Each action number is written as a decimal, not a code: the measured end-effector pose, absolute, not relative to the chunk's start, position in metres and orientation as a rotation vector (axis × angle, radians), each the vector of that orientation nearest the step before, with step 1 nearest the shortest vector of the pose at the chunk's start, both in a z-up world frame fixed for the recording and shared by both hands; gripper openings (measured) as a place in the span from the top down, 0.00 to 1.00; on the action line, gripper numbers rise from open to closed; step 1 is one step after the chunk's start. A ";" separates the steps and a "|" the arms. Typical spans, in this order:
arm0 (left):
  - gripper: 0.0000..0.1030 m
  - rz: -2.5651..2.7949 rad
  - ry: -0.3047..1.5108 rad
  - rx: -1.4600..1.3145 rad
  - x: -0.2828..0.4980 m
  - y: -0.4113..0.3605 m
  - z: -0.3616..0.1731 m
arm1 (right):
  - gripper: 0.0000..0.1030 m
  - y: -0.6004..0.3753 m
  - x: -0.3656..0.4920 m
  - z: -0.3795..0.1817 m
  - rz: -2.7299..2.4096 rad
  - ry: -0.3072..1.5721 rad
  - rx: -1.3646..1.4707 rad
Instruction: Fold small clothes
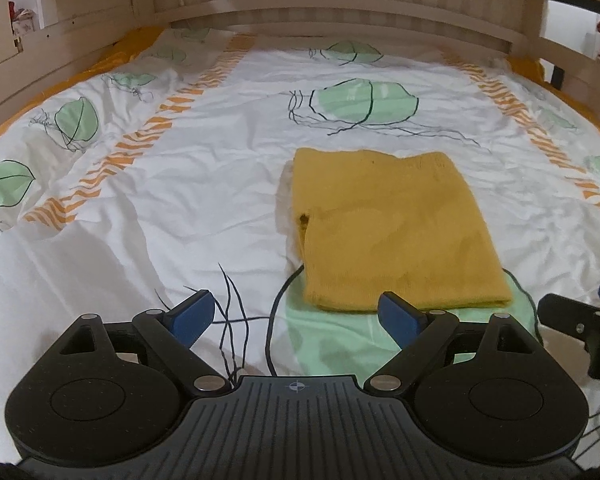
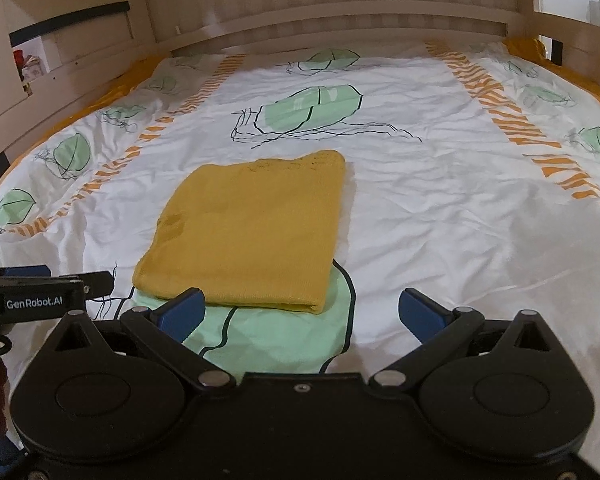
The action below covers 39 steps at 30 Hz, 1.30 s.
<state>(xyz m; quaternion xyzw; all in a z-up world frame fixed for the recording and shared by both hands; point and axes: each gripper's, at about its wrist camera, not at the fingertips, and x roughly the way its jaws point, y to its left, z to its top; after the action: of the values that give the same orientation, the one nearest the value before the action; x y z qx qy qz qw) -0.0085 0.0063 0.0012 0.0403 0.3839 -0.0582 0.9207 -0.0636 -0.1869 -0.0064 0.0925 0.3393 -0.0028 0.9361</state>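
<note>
- Yellow knit garment lies folded into a flat rectangle on the bed cover, roughly mid-bed; near edge sits over a green leaf print.
- Same garment in right wrist view, fold edge toward camera, corners roughly squared, one corner slightly lumpy on its left side.
- Left gripper: jaws spread wide, blue pads empty, held low just in front of the garment's near edge, not touching it. Right pad overlaps the garment edge in view only.
- Right gripper: jaws spread wide, nothing between them, also just short of the garment's near edge; left pad sits close to the fold corner.
- Each gripper shows at the side of the other's view: right one at right edge of the left view, left one at left edge of the right view, side by side.
- Wooden headboard at far end; cover is white with orange stripe bands, wrinkled.
</note>
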 end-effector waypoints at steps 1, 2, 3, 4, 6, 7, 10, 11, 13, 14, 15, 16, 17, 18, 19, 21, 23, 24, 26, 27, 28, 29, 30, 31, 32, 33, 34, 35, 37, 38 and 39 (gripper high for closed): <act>0.13 -0.120 0.792 0.083 -0.008 0.006 0.001 | 0.00 -0.188 -0.063 -0.007 -0.007 0.696 0.190; 0.13 -0.122 0.794 0.083 -0.009 0.006 0.001 | 0.00 -0.188 -0.063 -0.007 -0.009 0.697 0.193; 0.13 -0.124 0.797 0.082 -0.009 0.006 0.000 | 0.00 -0.189 -0.063 -0.008 -0.012 0.698 0.195; 0.13 -0.125 0.800 0.082 -0.008 0.005 0.000 | 0.00 -0.189 -0.063 -0.008 -0.014 0.698 0.197; 0.13 -0.128 0.805 0.080 -0.008 0.005 -0.001 | 0.00 -0.190 -0.063 -0.008 -0.017 0.699 0.198; 0.13 -0.129 0.807 0.079 -0.008 0.005 -0.001 | 0.00 -0.191 -0.063 -0.008 -0.019 0.699 0.199; 0.13 -0.133 0.813 0.075 -0.008 0.004 -0.002 | 0.00 -0.192 -0.061 -0.008 -0.019 0.699 0.204; 0.13 -0.134 0.815 0.075 -0.008 0.003 -0.002 | 0.00 -0.192 -0.061 -0.008 -0.020 0.698 0.204; 0.13 -0.137 0.819 0.075 -0.008 0.003 -0.003 | 0.00 -0.192 -0.060 -0.008 -0.019 0.696 0.206; 0.13 -0.138 0.821 0.075 -0.008 0.002 -0.003 | 0.00 -0.192 -0.059 -0.008 -0.019 0.695 0.207; 0.13 -0.138 0.822 0.075 -0.008 0.002 -0.003 | 0.00 -0.191 -0.059 -0.008 -0.019 0.695 0.208; 0.13 -0.138 0.824 0.073 -0.008 0.002 -0.004 | 0.00 -0.191 -0.059 -0.008 -0.019 0.696 0.210; 0.13 -0.137 0.826 0.072 -0.008 0.002 -0.004 | 0.00 -0.191 -0.059 -0.009 -0.019 0.697 0.210; 0.13 -0.137 0.827 0.071 -0.007 0.002 -0.004 | 0.00 -0.191 -0.058 -0.009 -0.019 0.698 0.211; 0.13 -0.137 0.827 0.069 -0.007 0.002 -0.004 | 0.00 -0.191 -0.058 -0.009 -0.018 0.700 0.212; 0.13 -0.136 0.828 0.068 -0.007 0.002 -0.004 | 0.00 -0.191 -0.057 -0.010 -0.018 0.703 0.214; 0.13 -0.135 0.827 0.068 -0.007 0.002 -0.004 | 0.00 -0.190 -0.057 -0.010 -0.020 0.706 0.214; 0.13 -0.134 0.827 0.067 -0.007 0.002 -0.004 | 0.00 -0.190 -0.057 -0.011 -0.019 0.707 0.215; 0.13 -0.135 0.829 0.067 -0.007 0.002 -0.004 | 0.00 -0.190 -0.056 -0.011 -0.019 0.711 0.216; 0.13 -0.135 0.829 0.066 -0.007 0.003 -0.004 | 0.00 -0.189 -0.056 -0.012 -0.018 0.713 0.216; 0.13 -0.135 0.830 0.067 -0.007 0.003 -0.004 | 0.00 -0.189 -0.055 -0.012 -0.018 0.715 0.217; 0.13 -0.135 0.831 0.068 -0.006 0.003 -0.004 | 0.00 -0.189 -0.055 -0.012 -0.018 0.716 0.218; 0.13 -0.135 0.832 0.069 -0.006 0.003 -0.005 | 0.00 -0.189 -0.055 -0.013 -0.016 0.719 0.219; 0.13 -0.136 0.833 0.069 -0.006 0.003 -0.005 | 0.00 -0.188 -0.055 -0.013 -0.015 0.720 0.220; 0.13 -0.137 0.835 0.069 -0.006 0.003 -0.005 | 0.00 -0.188 -0.055 -0.013 -0.014 0.721 0.221; 0.13 -0.137 0.835 0.068 -0.006 0.002 -0.006 | 0.00 -0.188 -0.055 -0.013 -0.014 0.721 0.221; 0.13 -0.136 0.836 0.069 -0.006 0.002 -0.006 | 0.00 -0.188 -0.055 -0.013 -0.014 0.722 0.221; 0.13 -0.136 0.836 0.068 -0.006 0.002 -0.006 | 0.00 -0.187 -0.055 -0.014 -0.014 0.722 0.221; 0.13 -0.137 0.836 0.068 -0.006 0.002 -0.006 | 0.00 -0.187 -0.055 -0.014 -0.014 0.723 0.221; 0.13 -0.137 0.837 0.067 -0.006 0.002 -0.006 | 0.00 -0.187 -0.055 -0.014 -0.014 0.723 0.221; 0.13 -0.137 0.838 0.067 -0.006 0.002 -0.006 | 0.00 -0.187 -0.055 -0.014 -0.014 0.723 0.222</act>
<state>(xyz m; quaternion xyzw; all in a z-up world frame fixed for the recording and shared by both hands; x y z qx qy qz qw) -0.0064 0.0017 -0.0064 0.0326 0.4062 -0.0665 0.9108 -0.0548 -0.1870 -0.0139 0.1082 0.3531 -0.0068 0.9293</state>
